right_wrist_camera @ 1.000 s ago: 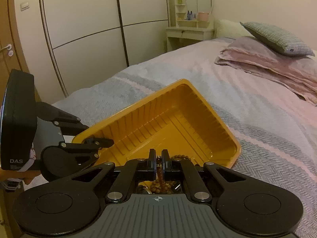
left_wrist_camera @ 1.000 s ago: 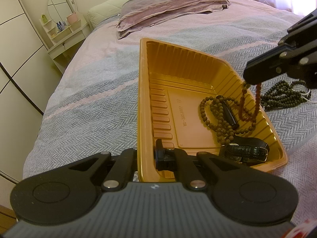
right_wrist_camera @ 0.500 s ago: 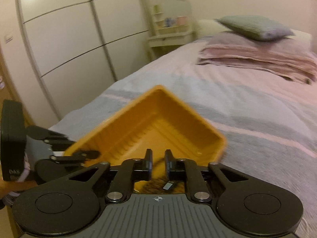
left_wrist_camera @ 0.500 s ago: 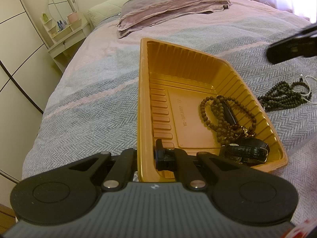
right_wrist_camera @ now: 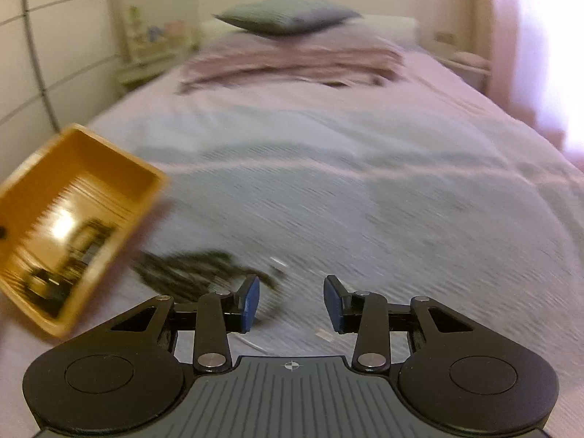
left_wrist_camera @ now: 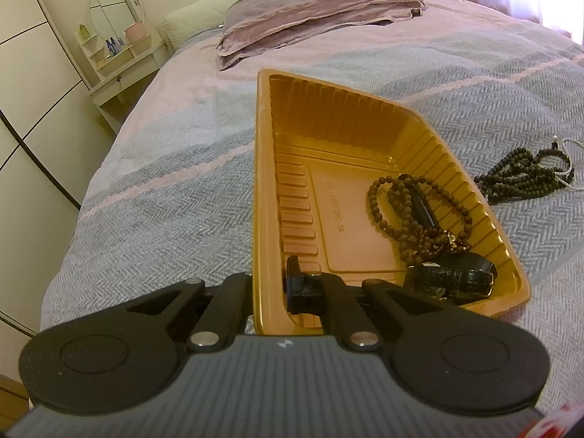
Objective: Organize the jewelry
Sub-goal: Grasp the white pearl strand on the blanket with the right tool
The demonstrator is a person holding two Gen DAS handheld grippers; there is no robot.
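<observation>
Right tool (right_wrist_camera: 291, 303) jaws just opening, empty, dark bead strand (right_wrist_camera: 189, 270) just left.

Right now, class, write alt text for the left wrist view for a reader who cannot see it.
The left gripper is shut on the near wall of a ribbed orange plastic tray on a bed, holding brown bead strands and a black watch. Dark bead strands lie beside it on the grey-pink bedspread.
</observation>
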